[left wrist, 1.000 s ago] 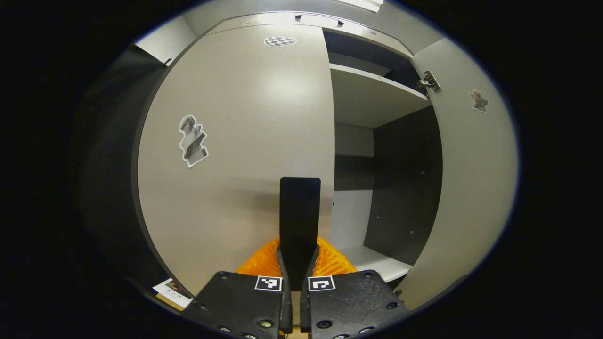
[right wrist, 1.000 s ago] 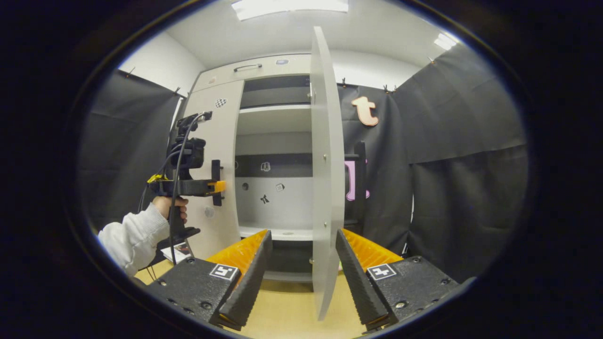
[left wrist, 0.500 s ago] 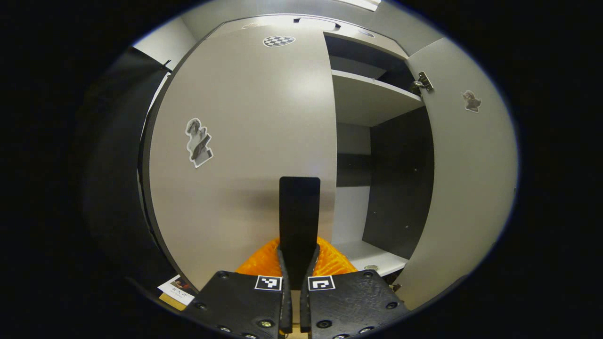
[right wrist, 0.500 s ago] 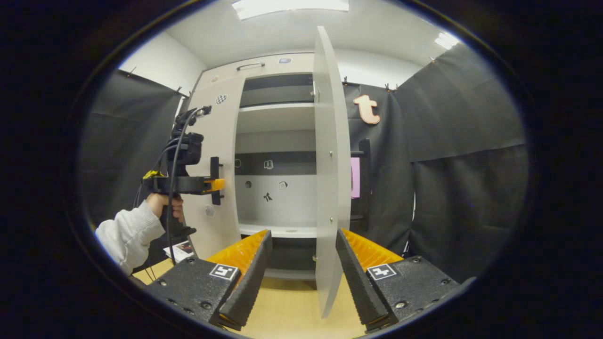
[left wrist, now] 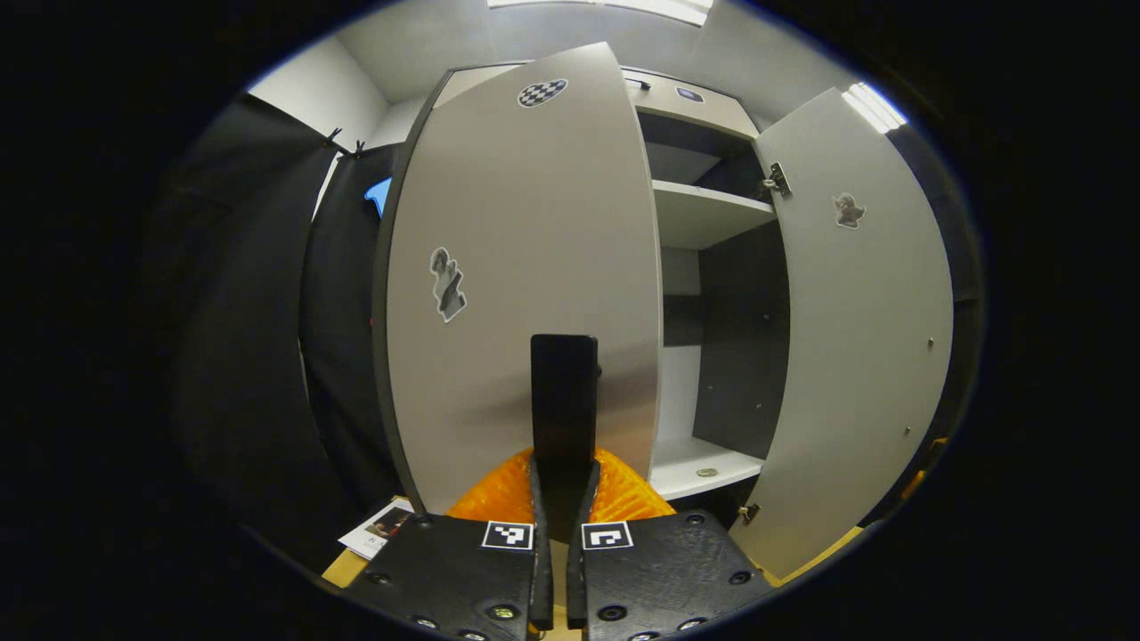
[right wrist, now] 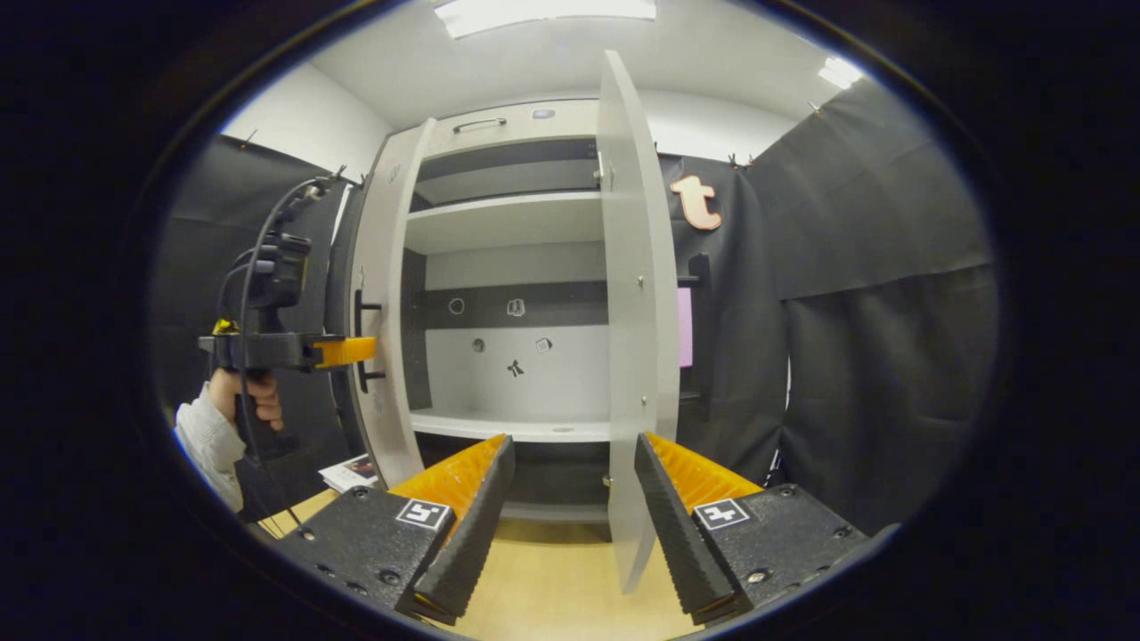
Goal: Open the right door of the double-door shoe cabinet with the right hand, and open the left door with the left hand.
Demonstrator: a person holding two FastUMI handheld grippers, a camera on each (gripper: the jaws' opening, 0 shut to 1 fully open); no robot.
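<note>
The shoe cabinet [right wrist: 508, 125] stands with both pale doors swung out. In the left gripper view, the left door [left wrist: 517, 267] is partly open, and my left gripper [left wrist: 564, 485] is shut on its black vertical handle [left wrist: 564, 392]. In the right gripper view, that left gripper [right wrist: 356, 350] is held by a hand [right wrist: 245, 396] at the left door's handle [right wrist: 361, 343]. The right door [right wrist: 632, 312] stands edge-on, wide open. My right gripper [right wrist: 573, 442] is open; the door's edge is just ahead of its fingers, apart from them.
Inside are a white upper shelf [right wrist: 503, 223] and a lower shelf [right wrist: 508, 425], with small stickers on the back panel. A booklet [right wrist: 352, 472] lies on the wooden floor [right wrist: 552, 588] by the left door. Black cloth walls close in both sides.
The left door has swung outward with my left gripper on its handle. The right door stands slightly wider. The right gripper has stayed open.
</note>
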